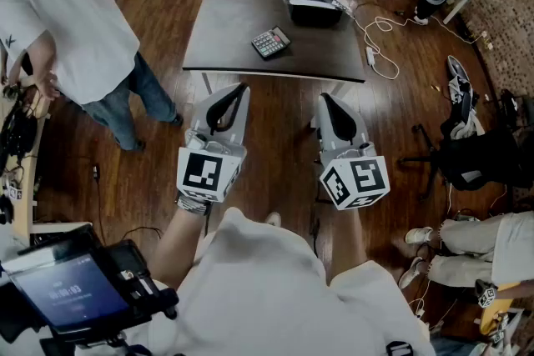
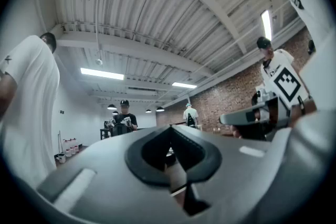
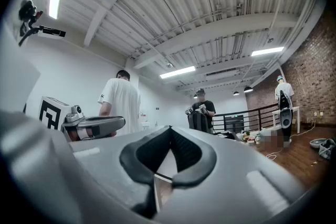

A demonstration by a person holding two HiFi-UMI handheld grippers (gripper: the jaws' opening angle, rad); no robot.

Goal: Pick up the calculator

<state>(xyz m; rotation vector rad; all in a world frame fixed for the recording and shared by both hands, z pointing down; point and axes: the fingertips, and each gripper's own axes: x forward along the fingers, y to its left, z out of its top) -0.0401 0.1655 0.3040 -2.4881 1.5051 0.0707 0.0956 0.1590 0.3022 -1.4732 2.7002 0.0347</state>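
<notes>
Calculator (image 1: 271, 42) is lying askew on the near part of the dark table (image 1: 234, 21), well apart from both grippers. Left gripper (image 1: 238, 92) and right gripper (image 1: 325, 100) are hovering side by side short of the table's near edge, both clenched on nothing. Judging the reach as not yet begun. Advising: open the jaws before arriving, then close across the calculator's narrower sides.

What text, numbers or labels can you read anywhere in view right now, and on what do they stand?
Nothing is legible.
Keys of the calculator: too small to read.
Digits on the screen at lower left of the head view: too blurred to read.
Cubes on the left gripper and right gripper: black-and-white square marker patterns only, no words.
</notes>
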